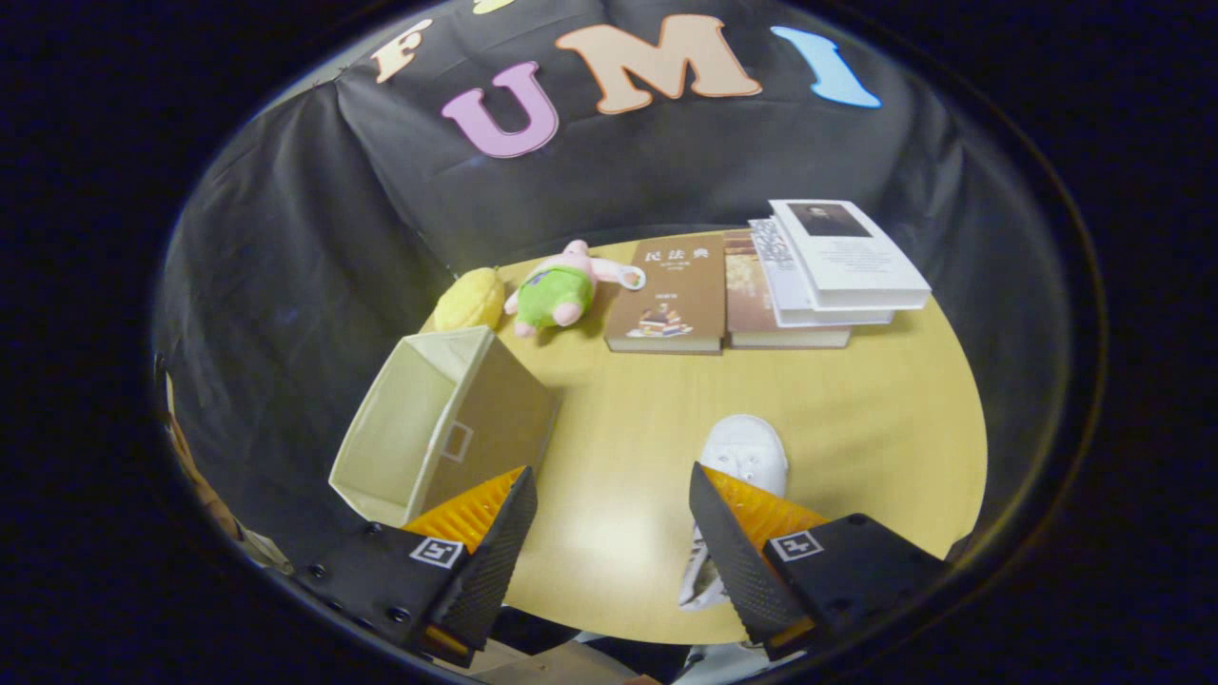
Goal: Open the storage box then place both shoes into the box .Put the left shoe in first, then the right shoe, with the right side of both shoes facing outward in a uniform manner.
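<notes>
A yellow wooden tabletop (856,419) stands before the black cloth wall. The storage box (433,433) lies open at centre left. Books (761,285) lie at the upper right. One white shoe (747,452) sits partly behind the right finger. The claw (609,533) is spread wide, holding nothing.

A brown book (666,297) lying on the bench (856,419) just beside the pink plush toy (561,290) is showing three large pale Chinese characters across its cover, reading 民法典, with a smaller line under them that is too fine to make out. The white booklet (847,252) topping the stack of books next to it is carrying lines of print that are blurring past reading. Each finger of the tool (609,533) is wearing a small square black-and-white marker, not readable as text.
</notes>
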Demonstrator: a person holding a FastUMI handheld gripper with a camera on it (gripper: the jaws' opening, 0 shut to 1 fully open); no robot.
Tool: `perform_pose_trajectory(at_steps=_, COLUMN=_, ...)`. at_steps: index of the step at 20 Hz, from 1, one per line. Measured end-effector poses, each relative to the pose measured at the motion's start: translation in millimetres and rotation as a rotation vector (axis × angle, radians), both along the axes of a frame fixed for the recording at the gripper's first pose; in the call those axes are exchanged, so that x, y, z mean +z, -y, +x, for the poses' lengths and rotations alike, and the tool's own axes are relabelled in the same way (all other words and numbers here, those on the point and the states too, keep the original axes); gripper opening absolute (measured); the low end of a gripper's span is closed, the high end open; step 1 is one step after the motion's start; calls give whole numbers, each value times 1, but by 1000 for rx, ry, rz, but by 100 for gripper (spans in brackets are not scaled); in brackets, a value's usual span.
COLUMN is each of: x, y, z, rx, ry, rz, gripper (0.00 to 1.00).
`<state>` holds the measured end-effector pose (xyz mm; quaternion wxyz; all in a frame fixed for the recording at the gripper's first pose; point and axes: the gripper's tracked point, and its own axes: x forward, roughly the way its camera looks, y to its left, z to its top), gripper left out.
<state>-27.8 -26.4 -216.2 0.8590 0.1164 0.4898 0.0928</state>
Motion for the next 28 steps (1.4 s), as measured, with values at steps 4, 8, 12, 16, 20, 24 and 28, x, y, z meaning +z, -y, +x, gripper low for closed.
perform_pose_trajectory(at_steps=4, x=-21, y=45, z=-11, rx=-22, ry=-27, rz=-56, gripper=100)
perform_pose_trajectory(at_steps=8, x=-47, y=79, z=-23, rx=-27, ry=-73, rz=-95, gripper=100)
perform_pose_trajectory(at_steps=12, x=-74, y=92, z=-34, rx=17, ry=-123, rz=-122, gripper=100)
perform_pose_trajectory(at_steps=16, x=-108, y=92, z=-46, rx=91, ry=-189, rz=-141, gripper=100)
perform_pose_trajectory(at_steps=20, x=-136, y=86, z=-56, rx=146, ry=-252, rz=-145, gripper=100)
perform_pose_trajectory(at_steps=24, x=-156, y=82, z=-62, rx=189, ry=-298, rz=-167, gripper=100)
perform_pose_trajectory(at_steps=28, x=-161, y=78, z=-62, rx=181, ry=-332, rz=-122, gripper=100)
